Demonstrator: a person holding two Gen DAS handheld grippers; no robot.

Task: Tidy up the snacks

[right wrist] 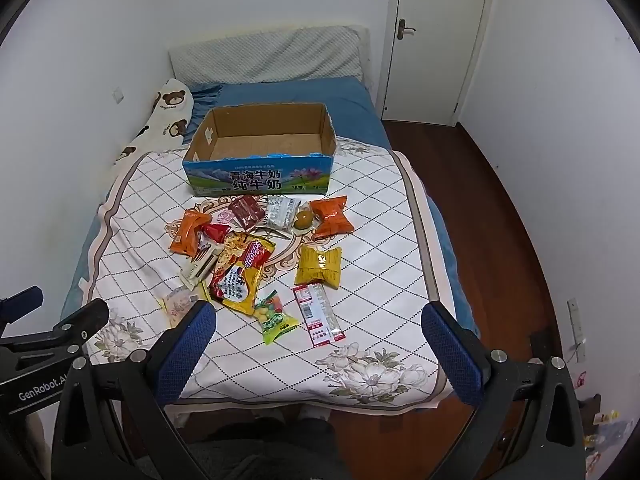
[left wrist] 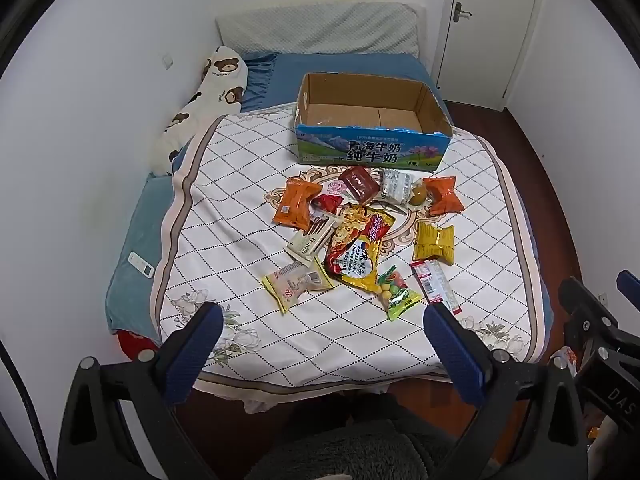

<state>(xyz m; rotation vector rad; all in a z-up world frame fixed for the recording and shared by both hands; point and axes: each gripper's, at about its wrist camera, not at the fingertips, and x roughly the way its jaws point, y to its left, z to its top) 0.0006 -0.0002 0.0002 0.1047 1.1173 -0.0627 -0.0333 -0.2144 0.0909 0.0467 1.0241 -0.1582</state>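
Snacks scattered on bed, cardboard box open, bare inside

In the right wrist view, the left finger of the right gripper covered part of the pale wafer packet near the front left corner of the quilt. The chocolate stick packet lay partly under the noodle packet. The small print on the red-and-white packet was too small to read.

A bed is set against white walls; a white door is seen at upper right, above dark wood floor.
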